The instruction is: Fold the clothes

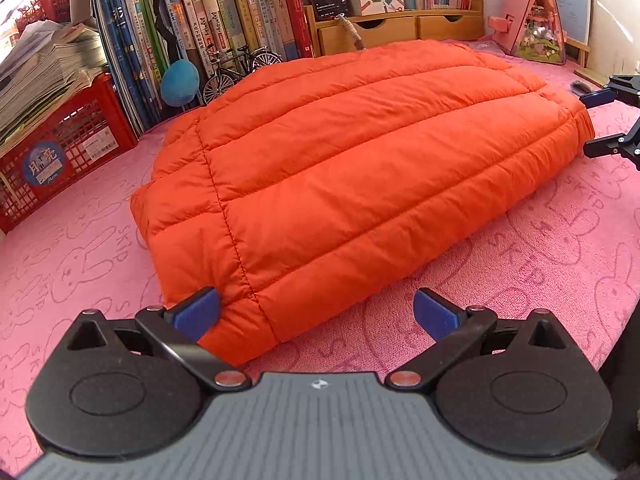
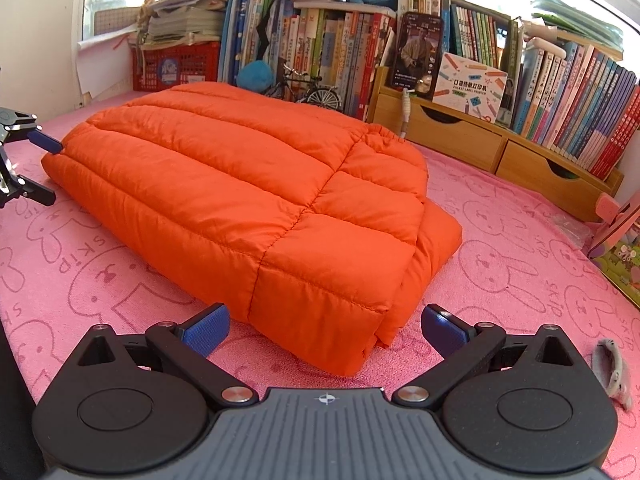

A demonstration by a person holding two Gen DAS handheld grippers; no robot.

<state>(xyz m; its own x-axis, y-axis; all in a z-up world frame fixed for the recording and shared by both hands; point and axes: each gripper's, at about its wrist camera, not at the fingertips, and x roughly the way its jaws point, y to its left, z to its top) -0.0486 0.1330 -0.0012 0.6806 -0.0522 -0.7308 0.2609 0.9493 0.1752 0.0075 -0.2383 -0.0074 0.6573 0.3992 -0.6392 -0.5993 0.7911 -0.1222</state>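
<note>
An orange quilted puffer jacket [image 1: 340, 152] lies folded into a thick block on the pink rabbit-print cloth [image 1: 80, 240]. My left gripper [image 1: 316, 314] is open, its jaws wide apart at the jacket's near corner, empty. My right gripper [image 2: 324, 330] is open and empty at the opposite end of the jacket [image 2: 248, 192], right in front of the stacked folded edge. The right gripper also shows at the right edge of the left wrist view [image 1: 600, 120]. The left gripper also shows at the left edge of the right wrist view [image 2: 36, 164].
A row of books [image 2: 340, 44] and wooden drawers [image 2: 480, 144] stand behind the jacket. A red crate [image 1: 60, 148] with stacked papers sits at the left. A small model bicycle [image 1: 236, 68], a pink house model [image 1: 536, 20] and a small grey item [image 2: 612, 372] lie nearby.
</note>
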